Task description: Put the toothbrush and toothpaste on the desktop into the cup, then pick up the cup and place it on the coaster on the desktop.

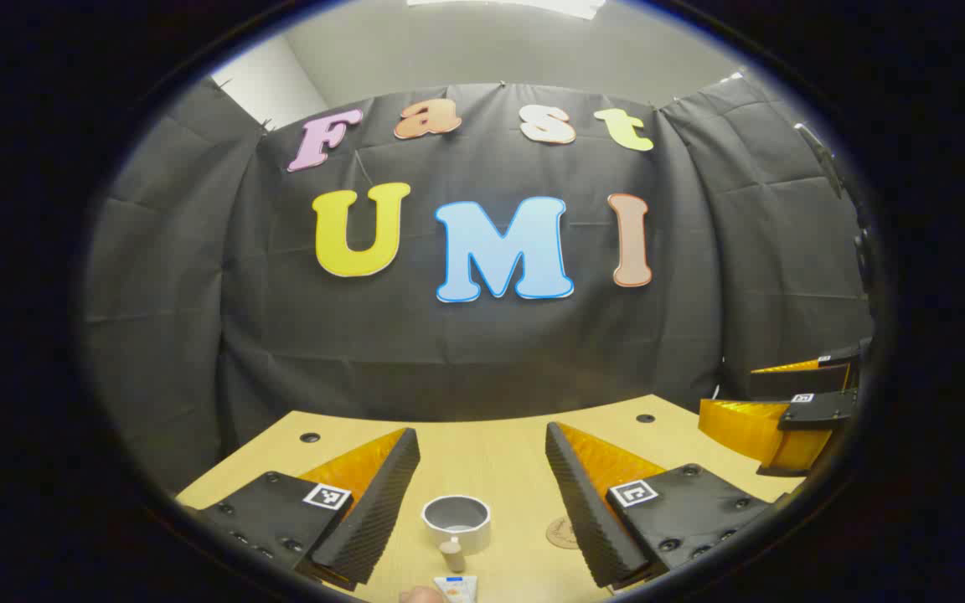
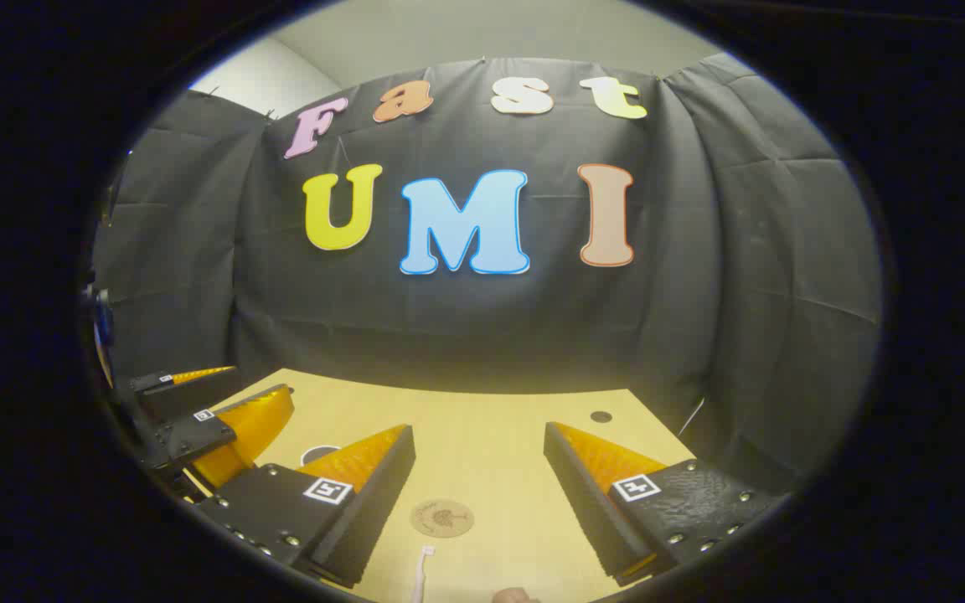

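Both grippers are spread wide and empty. In the left gripper view the left gripper hangs above the desktop with the white cup sitting upright right between its fingers, not touching either one. Just in front of the cup lies the toothpaste, cap pointing at the cup. The round coaster peeks out beside the right-hand finger. The right gripper is open too, hovering over the coaster in the right gripper view, with the toothbrush lying near the bottom edge, white, head toward the coaster. Cup looks empty so far.
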A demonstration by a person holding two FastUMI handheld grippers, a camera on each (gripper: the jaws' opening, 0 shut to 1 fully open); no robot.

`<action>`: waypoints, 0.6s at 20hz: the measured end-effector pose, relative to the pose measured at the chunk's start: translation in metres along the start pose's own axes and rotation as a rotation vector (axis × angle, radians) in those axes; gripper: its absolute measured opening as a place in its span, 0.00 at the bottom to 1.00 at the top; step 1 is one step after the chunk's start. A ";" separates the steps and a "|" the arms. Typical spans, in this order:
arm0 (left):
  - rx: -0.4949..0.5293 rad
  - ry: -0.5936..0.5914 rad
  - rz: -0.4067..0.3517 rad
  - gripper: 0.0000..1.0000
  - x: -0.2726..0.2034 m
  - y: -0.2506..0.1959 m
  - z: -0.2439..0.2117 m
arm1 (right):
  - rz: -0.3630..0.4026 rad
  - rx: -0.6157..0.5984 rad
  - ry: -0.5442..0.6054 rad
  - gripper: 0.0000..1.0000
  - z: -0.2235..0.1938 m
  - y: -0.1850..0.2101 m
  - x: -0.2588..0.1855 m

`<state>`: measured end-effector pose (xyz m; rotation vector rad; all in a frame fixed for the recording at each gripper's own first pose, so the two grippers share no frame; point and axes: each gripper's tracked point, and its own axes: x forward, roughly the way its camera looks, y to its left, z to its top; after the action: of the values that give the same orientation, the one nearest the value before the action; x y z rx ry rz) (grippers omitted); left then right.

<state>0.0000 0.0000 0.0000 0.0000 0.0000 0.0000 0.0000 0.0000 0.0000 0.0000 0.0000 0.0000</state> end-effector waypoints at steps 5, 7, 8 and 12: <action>-0.005 0.026 0.010 0.94 0.005 0.005 -0.007 | 0.016 -0.010 0.042 0.97 -0.009 0.005 0.004; -0.007 0.033 0.012 0.94 0.007 0.008 -0.008 | 0.021 -0.009 0.049 0.97 -0.010 0.008 0.005; -0.008 0.036 0.014 0.94 0.008 0.009 -0.009 | 0.023 -0.008 0.054 0.96 -0.011 0.009 0.007; -0.018 0.051 0.012 0.96 0.009 0.007 -0.014 | 0.035 -0.011 0.075 0.98 -0.016 0.012 0.009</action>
<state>0.0093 0.0073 -0.0145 -0.0183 0.0515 0.0118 0.0091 0.0120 -0.0159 -0.0108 0.0754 0.0346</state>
